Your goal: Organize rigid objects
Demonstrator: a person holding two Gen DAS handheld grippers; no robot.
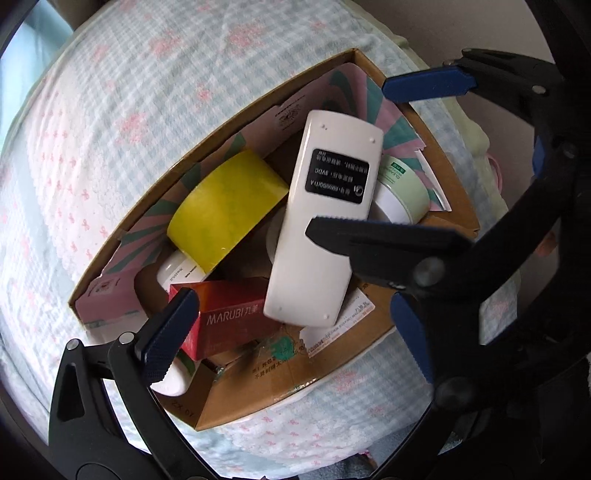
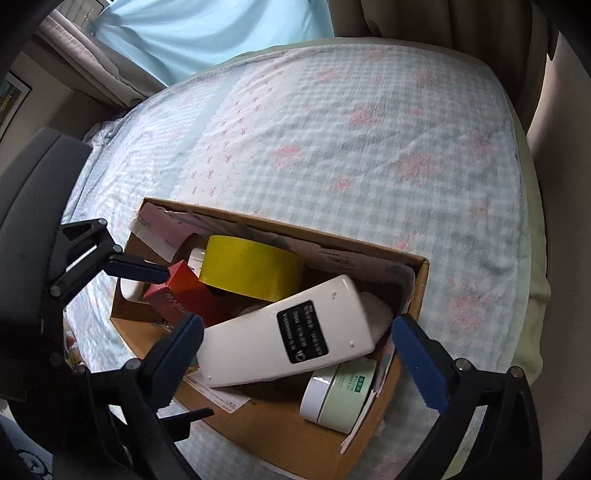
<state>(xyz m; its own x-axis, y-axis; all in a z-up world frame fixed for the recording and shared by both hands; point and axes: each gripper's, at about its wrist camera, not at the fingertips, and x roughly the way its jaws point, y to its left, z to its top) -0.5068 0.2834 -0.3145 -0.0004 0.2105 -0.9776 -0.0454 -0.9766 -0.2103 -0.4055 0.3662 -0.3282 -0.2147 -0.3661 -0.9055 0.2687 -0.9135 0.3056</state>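
An open cardboard box (image 1: pixel 332 369) (image 2: pixel 421 288) sits on the bed. In it lie a white remote control (image 1: pixel 325 221) (image 2: pixel 288 332) face down on top, a yellow tape roll (image 1: pixel 225 206) (image 2: pixel 251 266), a red MARUBI carton (image 1: pixel 229 314) (image 2: pixel 177 295), a green-lidded white jar (image 1: pixel 402 192) (image 2: pixel 340 391) and a white bottle (image 1: pixel 173 376). My left gripper (image 1: pixel 291 332) is open above the box, its fingers on either side of the remote's near end. My right gripper (image 2: pixel 299 358) is open, straddling the remote and not touching it.
The box rests on a bed (image 2: pixel 332 129) with a blue-checked, pink-flowered cover. Pink printed box flaps (image 1: pixel 295 110) stand along the far side. A curtain (image 2: pixel 207 33) hangs beyond the bed. A grey chair back (image 2: pixel 33 177) is at the left.
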